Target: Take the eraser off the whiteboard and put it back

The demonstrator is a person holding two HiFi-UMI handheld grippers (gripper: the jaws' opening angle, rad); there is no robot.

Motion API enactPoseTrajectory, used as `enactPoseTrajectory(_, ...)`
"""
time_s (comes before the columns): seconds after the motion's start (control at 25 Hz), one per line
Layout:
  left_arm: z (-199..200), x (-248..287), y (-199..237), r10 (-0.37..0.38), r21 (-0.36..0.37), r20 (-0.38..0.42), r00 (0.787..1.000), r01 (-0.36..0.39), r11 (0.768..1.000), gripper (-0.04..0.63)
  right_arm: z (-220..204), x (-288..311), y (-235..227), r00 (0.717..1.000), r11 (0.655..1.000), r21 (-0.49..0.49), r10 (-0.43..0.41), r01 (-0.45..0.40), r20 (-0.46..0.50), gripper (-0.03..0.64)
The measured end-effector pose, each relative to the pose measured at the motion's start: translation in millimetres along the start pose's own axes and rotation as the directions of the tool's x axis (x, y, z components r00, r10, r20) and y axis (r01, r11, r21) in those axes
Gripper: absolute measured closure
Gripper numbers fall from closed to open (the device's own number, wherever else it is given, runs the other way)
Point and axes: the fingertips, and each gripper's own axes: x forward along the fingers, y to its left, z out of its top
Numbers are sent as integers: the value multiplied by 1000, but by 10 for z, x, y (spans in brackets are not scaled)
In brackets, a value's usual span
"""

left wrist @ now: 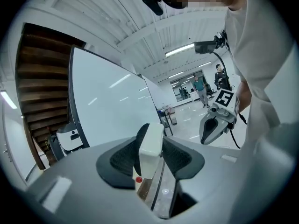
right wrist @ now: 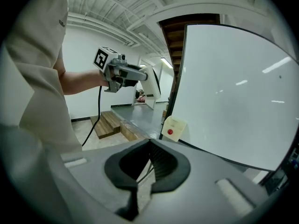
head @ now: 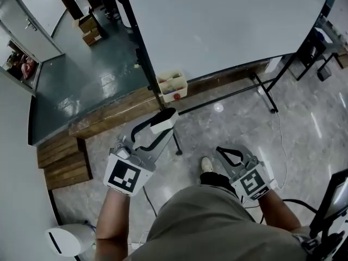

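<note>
The whiteboard is smooth and glossy. The floor is polished, marble-like and reflective. The steps are bare wood. The eraser looks like matt white plastic.

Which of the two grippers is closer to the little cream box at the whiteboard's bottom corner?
Left. The left gripper, holding the eraser, is just short of the box; the right gripper is farther back and to the right.

light: bright, ceiling strips | glare: spot on glossy floor | gripper views: fisheye, dark corners
</note>
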Motion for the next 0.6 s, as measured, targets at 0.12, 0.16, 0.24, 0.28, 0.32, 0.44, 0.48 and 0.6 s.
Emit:
enactPoseTrajectory(0.12, -108, 282, 149, -6, 0, -20, 1000, 6, 1000, 421, -14, 22, -221, 1000, 1000, 11, -10, 10, 1, 615)
enactPoseTrajectory(0.16, -149, 371, 190, -10, 12, -24, 1000, 11, 1000, 422, -29, 24, -293, 1000, 1000, 13, -13, 13, -1, 615)
enactPoseTrajectory(0.24, -239, 539, 263, -18, 37, -32, 999, 19, 999, 422, -61, 29, -423, 1000, 999, 26, -20, 20, -4, 615)
enactPoseTrajectory(0.28, -281, 618, 297, -20, 40, -39, 999, 21, 999, 422, -79, 35, -484, 1000, 999, 32, -21, 21, -5, 615)
enactPoseTrajectory(0.32, -318, 693, 332, -21, 36, -46, 999, 22, 999, 422, -98, 43, -544, 1000, 999, 37, -20, 20, -7, 615)
enactPoseTrajectory(0.44, -408, 905, 429, -24, 23, -63, 998, 25, 999, 422, -171, 69, -719, 1000, 999, 41, -17, 18, -17, 615)
enactPoseTrajectory(0.48, -436, 976, 454, -24, 21, -69, 997, 26, 999, 422, -201, 74, -776, 1000, 999, 41, -16, 17, -20, 615)
enactPoseTrajectory(0.6, -536, 1218, 529, -22, 18, -88, 996, 24, 1000, 422, -292, 95, -974, 1000, 999, 47, -16, 17, -23, 615)
